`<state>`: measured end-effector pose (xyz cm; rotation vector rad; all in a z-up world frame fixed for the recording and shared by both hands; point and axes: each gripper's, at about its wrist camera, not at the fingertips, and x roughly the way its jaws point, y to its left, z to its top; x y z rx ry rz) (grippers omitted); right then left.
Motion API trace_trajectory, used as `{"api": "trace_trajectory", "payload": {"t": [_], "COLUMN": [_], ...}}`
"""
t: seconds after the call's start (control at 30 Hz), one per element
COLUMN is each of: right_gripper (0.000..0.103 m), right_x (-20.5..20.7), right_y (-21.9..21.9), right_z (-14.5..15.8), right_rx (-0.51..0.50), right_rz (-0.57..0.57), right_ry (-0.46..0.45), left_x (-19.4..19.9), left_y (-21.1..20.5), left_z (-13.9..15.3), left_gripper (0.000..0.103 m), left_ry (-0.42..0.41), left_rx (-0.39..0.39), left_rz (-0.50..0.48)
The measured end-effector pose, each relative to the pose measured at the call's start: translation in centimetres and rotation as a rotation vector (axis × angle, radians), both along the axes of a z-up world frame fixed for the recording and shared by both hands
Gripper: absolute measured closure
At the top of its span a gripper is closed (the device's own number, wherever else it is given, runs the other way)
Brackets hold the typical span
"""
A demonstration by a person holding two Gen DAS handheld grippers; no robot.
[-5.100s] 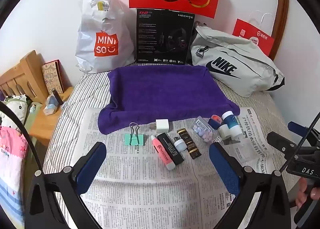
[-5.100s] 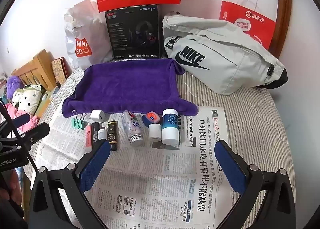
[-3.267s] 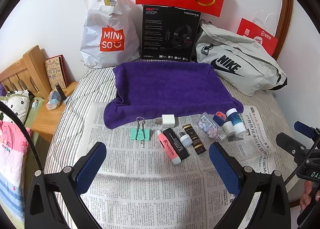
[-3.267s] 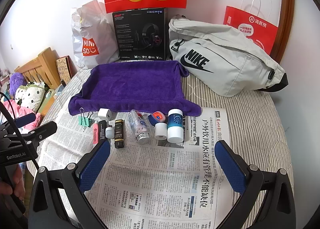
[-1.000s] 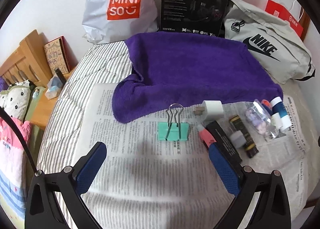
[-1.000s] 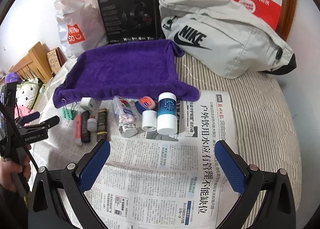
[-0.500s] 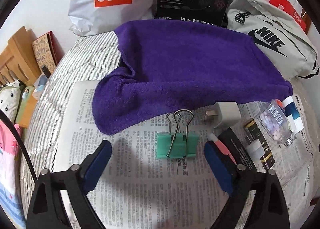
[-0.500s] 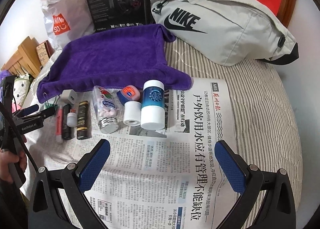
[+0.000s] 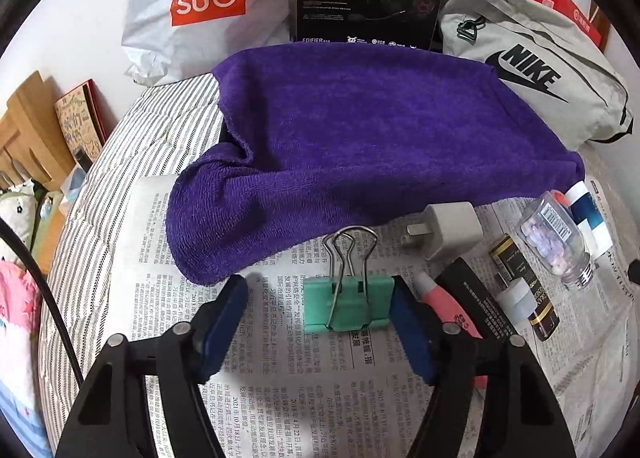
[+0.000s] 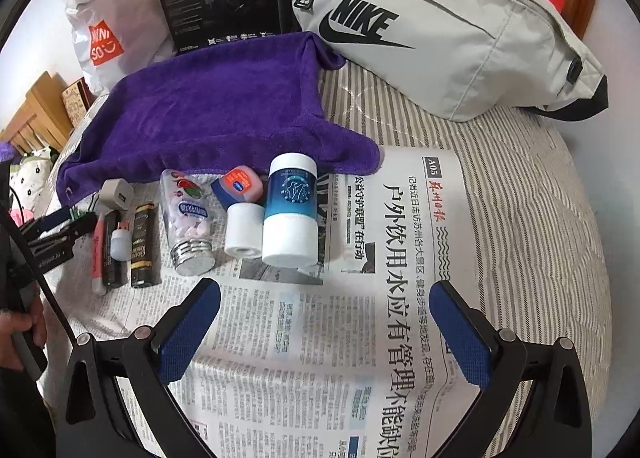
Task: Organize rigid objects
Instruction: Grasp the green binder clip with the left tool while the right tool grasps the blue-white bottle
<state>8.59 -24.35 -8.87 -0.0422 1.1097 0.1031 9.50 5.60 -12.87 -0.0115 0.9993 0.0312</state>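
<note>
Binder clip [image 9: 346, 307], mint green with wire handles folded up toward the purple towel [image 9: 360, 138], is seen lying flat on the newspaper [image 9: 280, 378] spread over the striped bed, at the left end of a row of small items. Left claw [image 9: 316, 322] is set astride it: the right pad appears to touch the clip's side, while a gap remains at the left pad, so the claw is still apart, not clamped. Step in hand is judged to be the pick-up of the clip; closing fully and lifting clear of the pink pen [image 9: 440, 298] just beside it is called for next. Right claw [image 10: 324, 318] is held wide apart over bare newspaper, near the blue-and-white bottle [image 10: 291, 210], gripping nothing.
</note>
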Motion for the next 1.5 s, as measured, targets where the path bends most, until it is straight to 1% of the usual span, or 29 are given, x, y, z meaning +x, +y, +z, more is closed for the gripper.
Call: {"api": "trace_trajectory", "payload": {"t": [0.07, 0.17, 0.27, 0.37, 0.53, 0.57, 0.6, 0.63, 0.7, 0.93, 1.1, 1.33, 1.37, 1.4, 1.5], "right_gripper": [0.000, 0.000, 0.002, 0.004, 0.015, 0.019, 0.025, 0.027, 0.029, 0.032, 0.043, 0.051, 0.057, 0.067, 0.067], "right_x": [0.3, 1.0, 2.0, 3.4, 5.4, 5.6, 5.9, 6.1, 6.3, 6.7, 6.8, 6.7, 6.6, 6.6, 6.6], "right_y": [-0.1, -0.1, 0.0, 0.1, 0.5, 0.6, 0.7, 0.7, 0.8, 0.9, 0.8, 0.7, 0.7, 0.6, 0.4], "right_z": [-0.1, -0.3, -0.3, -0.3, -0.9, -1.1, -1.4, -1.6, -2.0, -3.4, -4.1, -4.1, -4.1, -4.0, -3.9], "right_rx": [0.012, 0.021, 0.023, 0.033, 0.037, 0.032, 0.024, 0.019, 0.023, 0.029, 0.058, 0.069, 0.071, 0.077, 0.104], "right_rz": [-0.002, -0.006, 0.000, 0.013, 0.037, 0.039, 0.044, 0.050, 0.065, 0.080, 0.091, 0.114, 0.116, 0.119, 0.122], "right_ry": [-0.001, -0.005, -0.016, -0.032, -0.027, -0.023, -0.016, -0.013, -0.007, 0.009, 0.020, -0.014, -0.017, -0.019, -0.006], "left_x": [-0.1, -0.3, -0.5, -0.5, -0.6, -0.6, -0.7, -0.6, -0.7, -0.6, -0.6, -0.6, -0.6, -0.6, -0.5], "left_y": [-0.1, -0.3, -0.4, -0.4, -0.5, -0.4, -0.4, -0.5, -0.5, -0.5, -0.5, -0.4, -0.5, -0.5, -0.5], "left_z": [0.1, 0.2, 0.2, 0.2, 0.3, 0.3, 0.3, 0.3, 0.2, 0.2, 0.2, 0.2, 0.2, 0.2, 0.3], "left_gripper": [0.048, 0.059, 0.064, 0.064, 0.064, 0.064, 0.064, 0.064, 0.064, 0.064, 0.064, 0.064, 0.064, 0.064, 0.064], "left_ry": [-0.005, -0.007, -0.009, -0.008, -0.003, -0.003, -0.002, -0.002, -0.002, 0.005, 0.005, 0.006, 0.006, 0.005, 0.005], "left_rx": [-0.005, -0.012, -0.022, -0.028, -0.024, -0.024, -0.025, -0.026, -0.025, -0.031, -0.032, -0.032, -0.032, -0.033, -0.040], "left_rz": [-0.010, -0.033, -0.040, -0.046, -0.048, -0.049, -0.049, -0.048, -0.051, -0.049, -0.048, -0.048, -0.049, -0.049, -0.052]}}
